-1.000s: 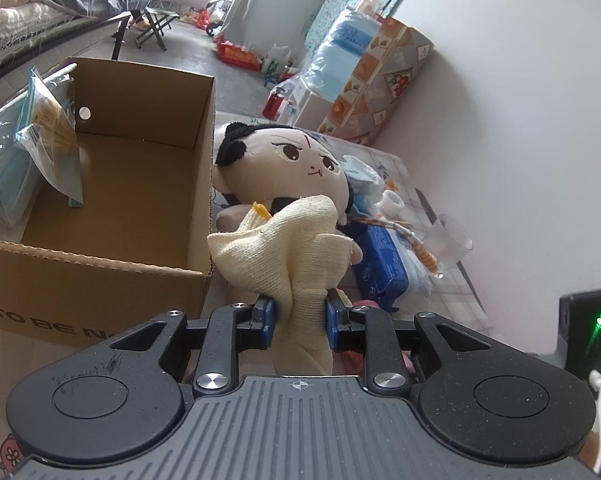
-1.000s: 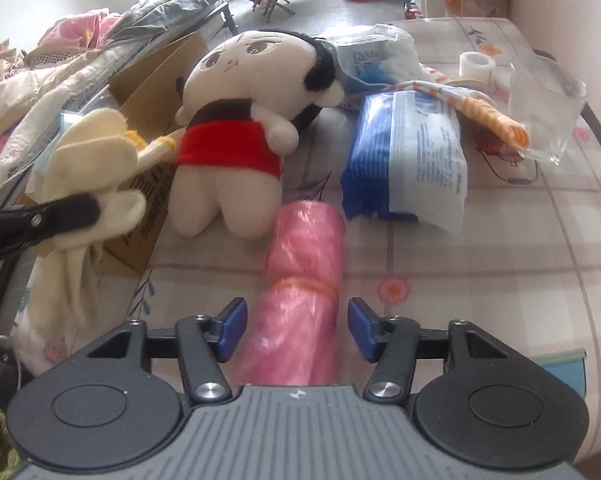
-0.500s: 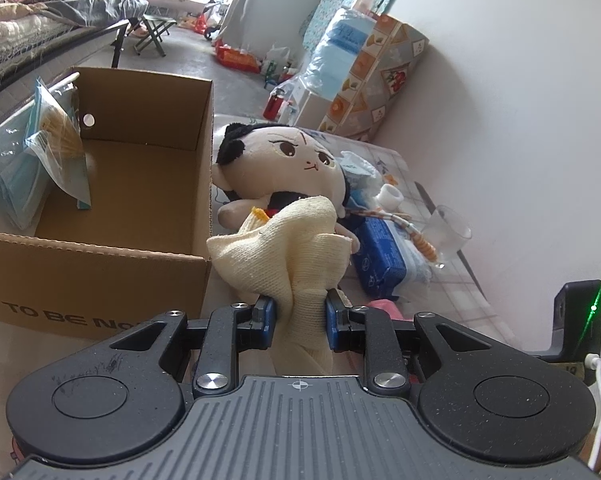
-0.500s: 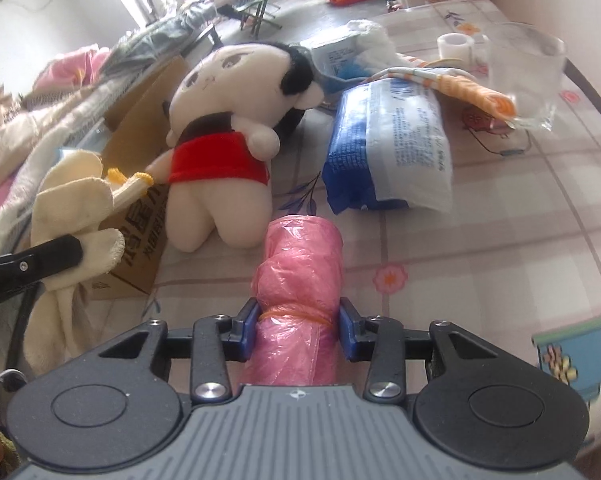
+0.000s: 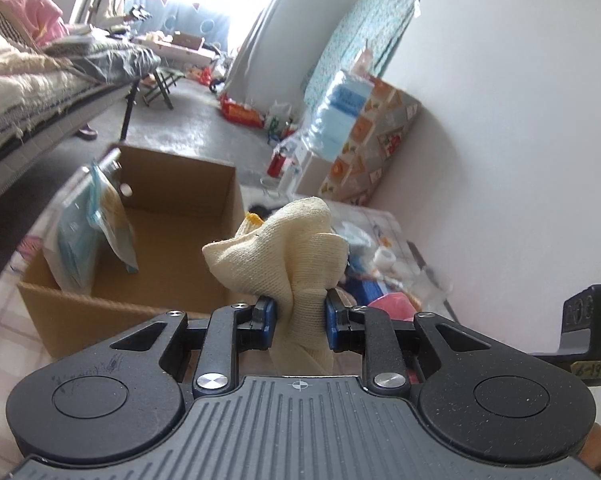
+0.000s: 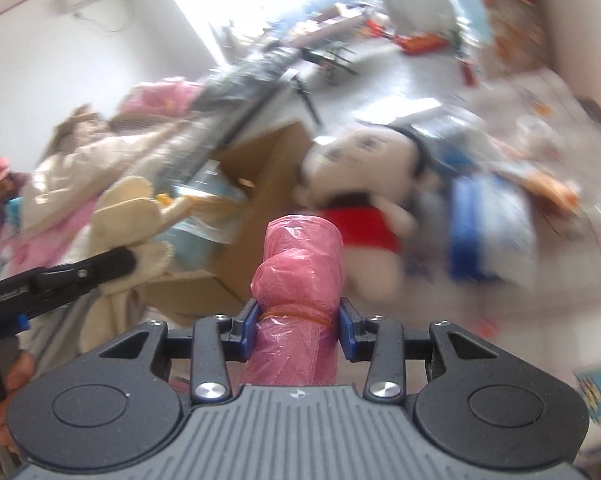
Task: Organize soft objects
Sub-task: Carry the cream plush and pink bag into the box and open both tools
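My left gripper is shut on a cream knitted cloth and holds it in the air, right of an open cardboard box. The cloth also shows in the right wrist view. My right gripper is shut on a pink plastic-wrapped roll, lifted off the table. A plush doll in a red top sits on the table behind the roll, next to the box. The right wrist view is blurred.
The box holds clear bags of blue packets. A blue and white pack lies right of the doll. A clear cup and small items lie near the white wall. A bed stands at the left.
My right gripper closed on the pink roll and lifted it off the table. My left gripper rose with the cream cloth, which now hides the doll in its view.
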`<action>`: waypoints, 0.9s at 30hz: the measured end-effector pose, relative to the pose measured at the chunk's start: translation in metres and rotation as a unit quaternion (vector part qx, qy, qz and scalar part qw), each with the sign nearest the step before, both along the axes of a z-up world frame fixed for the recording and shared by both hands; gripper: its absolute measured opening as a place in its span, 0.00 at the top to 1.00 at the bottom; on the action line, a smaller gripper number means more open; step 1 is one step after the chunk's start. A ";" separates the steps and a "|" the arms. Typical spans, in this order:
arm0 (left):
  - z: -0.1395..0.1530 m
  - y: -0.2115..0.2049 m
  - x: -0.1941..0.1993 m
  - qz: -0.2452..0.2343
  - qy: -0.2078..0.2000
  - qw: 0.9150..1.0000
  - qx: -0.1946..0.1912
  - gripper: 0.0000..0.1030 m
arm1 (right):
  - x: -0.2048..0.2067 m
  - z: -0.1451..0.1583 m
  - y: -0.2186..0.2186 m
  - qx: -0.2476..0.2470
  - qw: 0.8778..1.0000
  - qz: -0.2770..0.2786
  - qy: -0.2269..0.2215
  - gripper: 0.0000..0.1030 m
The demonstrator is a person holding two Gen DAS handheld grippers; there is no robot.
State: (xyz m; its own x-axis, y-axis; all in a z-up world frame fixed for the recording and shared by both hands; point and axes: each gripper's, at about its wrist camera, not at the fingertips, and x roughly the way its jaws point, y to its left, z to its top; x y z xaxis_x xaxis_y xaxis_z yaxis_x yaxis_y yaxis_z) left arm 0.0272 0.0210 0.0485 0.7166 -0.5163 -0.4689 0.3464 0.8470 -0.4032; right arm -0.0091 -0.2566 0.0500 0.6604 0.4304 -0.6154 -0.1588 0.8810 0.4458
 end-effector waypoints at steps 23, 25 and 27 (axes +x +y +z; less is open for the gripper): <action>-0.016 0.046 0.206 0.066 0.117 0.989 0.055 0.78 | 0.239 0.021 0.117 0.023 0.996 0.069 0.059 0.59; -0.025 0.045 0.223 0.076 0.136 0.985 0.070 0.78 | 0.261 0.012 0.124 0.015 0.994 0.065 0.082 0.59; -0.033 0.045 0.237 0.079 0.150 0.982 0.081 0.78 | 0.277 0.004 0.131 0.004 0.994 0.058 0.096 0.59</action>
